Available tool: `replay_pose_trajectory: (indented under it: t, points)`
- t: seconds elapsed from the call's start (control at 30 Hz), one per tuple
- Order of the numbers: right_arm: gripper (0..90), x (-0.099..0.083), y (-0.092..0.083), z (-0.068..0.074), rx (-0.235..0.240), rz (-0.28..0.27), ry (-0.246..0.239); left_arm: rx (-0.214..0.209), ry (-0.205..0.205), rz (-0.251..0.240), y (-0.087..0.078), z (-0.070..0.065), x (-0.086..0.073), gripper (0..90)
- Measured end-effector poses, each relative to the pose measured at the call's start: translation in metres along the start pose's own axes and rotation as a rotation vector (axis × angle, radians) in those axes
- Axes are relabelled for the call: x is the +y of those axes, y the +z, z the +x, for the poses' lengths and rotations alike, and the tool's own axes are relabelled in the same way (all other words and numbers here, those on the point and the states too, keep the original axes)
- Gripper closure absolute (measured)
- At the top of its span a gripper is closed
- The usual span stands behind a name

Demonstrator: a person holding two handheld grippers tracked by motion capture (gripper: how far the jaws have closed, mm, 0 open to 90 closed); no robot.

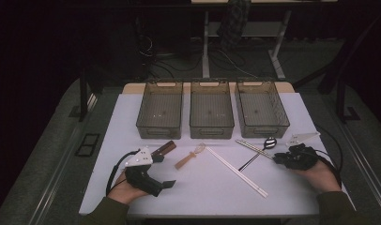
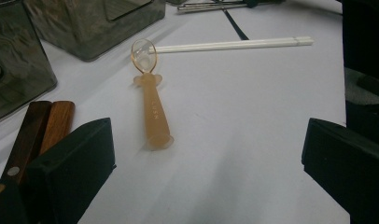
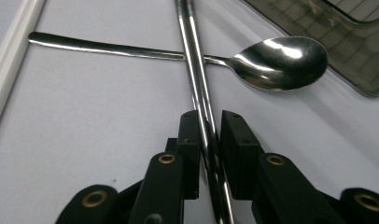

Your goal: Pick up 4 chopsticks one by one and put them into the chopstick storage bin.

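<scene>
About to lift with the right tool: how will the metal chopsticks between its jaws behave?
The metal chopsticks look polished, so probably slippery in the right tool. Thin and straight, so likely stiff. They lie across the spoon handle, so lifting may nudge it, and the pair may split or pivot.

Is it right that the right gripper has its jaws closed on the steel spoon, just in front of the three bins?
Not quite. The right gripper has its jaws closed on the steel chopsticks, not the spoon; the chopsticks lie across the spoon's handle. The right gripper view shows this. The three bins do stand just beyond.
</scene>
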State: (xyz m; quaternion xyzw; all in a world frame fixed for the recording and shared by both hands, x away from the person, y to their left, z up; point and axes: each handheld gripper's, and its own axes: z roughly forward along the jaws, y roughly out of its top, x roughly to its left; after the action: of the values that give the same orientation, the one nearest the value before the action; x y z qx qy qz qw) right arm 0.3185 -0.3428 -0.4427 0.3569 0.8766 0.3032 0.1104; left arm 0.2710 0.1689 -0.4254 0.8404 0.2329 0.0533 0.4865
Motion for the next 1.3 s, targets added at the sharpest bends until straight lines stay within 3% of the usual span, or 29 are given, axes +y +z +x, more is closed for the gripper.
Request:
replay_pose_trajectory:
  t: [1.03, 1.1, 1.3]
  points:
    - [79.2, 0.007, 0.002, 0.019, 0.023, 0.037, -0.015, -0.010, 0.002, 0.000, 0.000, -0.001, 0.000, 1.0]
    - [71.5, 0.007, 0.001, 0.018, 0.026, 0.015, -0.004, -0.010, 0.002, 0.000, 0.000, -0.001, 0.000, 1.0]
    - [71.0, 0.006, -0.007, 0.016, 0.029, -0.041, 0.019, -0.014, 0.002, 0.002, 0.000, -0.001, 0.000, 1.0]
